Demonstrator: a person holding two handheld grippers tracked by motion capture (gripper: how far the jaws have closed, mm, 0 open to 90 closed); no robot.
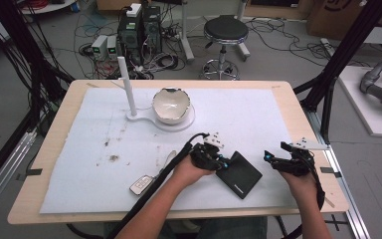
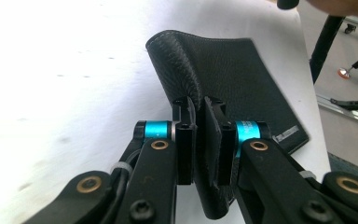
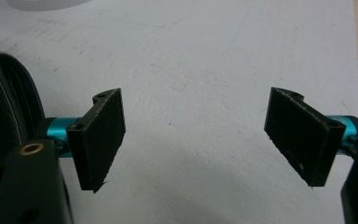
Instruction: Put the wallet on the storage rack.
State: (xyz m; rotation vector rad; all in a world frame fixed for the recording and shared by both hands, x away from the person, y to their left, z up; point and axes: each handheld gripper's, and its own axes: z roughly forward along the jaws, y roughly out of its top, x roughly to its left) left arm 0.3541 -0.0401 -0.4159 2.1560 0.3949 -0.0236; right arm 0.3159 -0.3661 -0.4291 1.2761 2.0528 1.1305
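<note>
Desk (image 1: 54, 149) under white sheet (image 1: 258, 114), stool (image 1: 225, 35) behind. Your left gripper (image 2: 199, 135) jaws clamped on black wallet (image 2: 242, 79); right gripper (image 3: 196, 135) jaws apart.

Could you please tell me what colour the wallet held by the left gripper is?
Black, with a textured grain, clearest in the left gripper view: wallet.

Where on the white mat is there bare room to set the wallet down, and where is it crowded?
Bare room: the far right of the white mat, beyond the bowl, and its near left corner, left of the car key. Crowded: the near middle, where the left gripper pinches the black wallet, the right gripper waits open, and the bowl's stand with its white post sits behind.
</note>
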